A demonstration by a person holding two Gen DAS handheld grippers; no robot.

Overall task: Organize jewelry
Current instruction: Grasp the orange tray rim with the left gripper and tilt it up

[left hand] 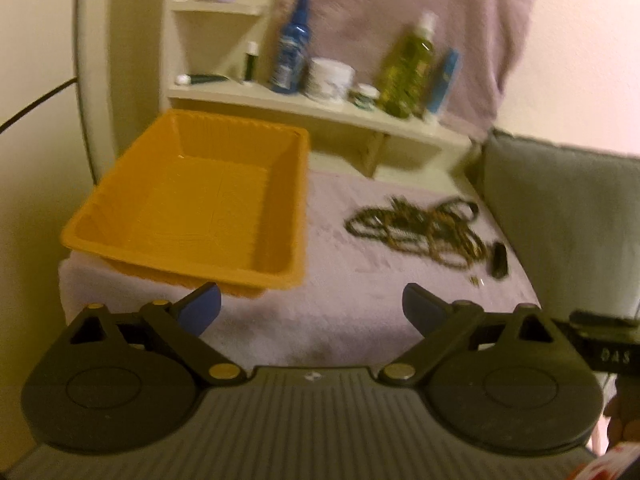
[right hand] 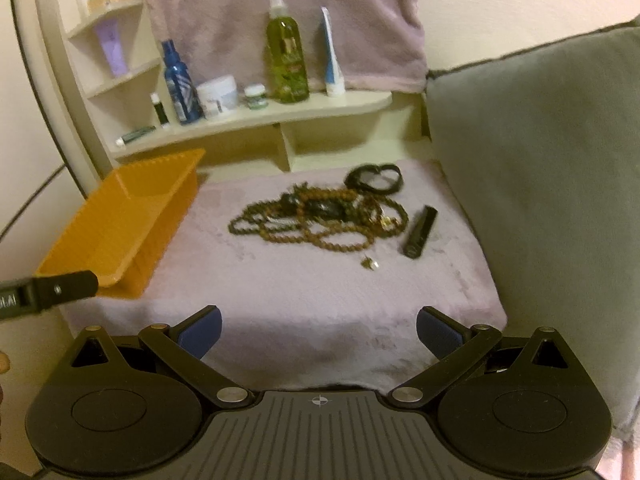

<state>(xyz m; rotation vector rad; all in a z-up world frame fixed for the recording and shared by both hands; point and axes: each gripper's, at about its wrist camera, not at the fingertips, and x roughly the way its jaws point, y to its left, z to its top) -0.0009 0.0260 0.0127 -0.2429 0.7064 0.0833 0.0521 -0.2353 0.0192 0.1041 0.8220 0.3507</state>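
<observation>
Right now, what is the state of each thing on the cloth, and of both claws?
Left claw: open, holding nothing.
Right claw: open, holding nothing.
Orange tray: empty.
Bead necklaces: tangled in one pile.
Black band: lying flat behind the pile.
Black tube: lying on its side.

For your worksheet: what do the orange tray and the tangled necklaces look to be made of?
Orange tray: likely moulded plastic, matte, with fine ribbing on walls and rim. Necklaces: strings of small round brown beads, possibly wood or seed, dull finish; the blur leaves the material open.
</observation>
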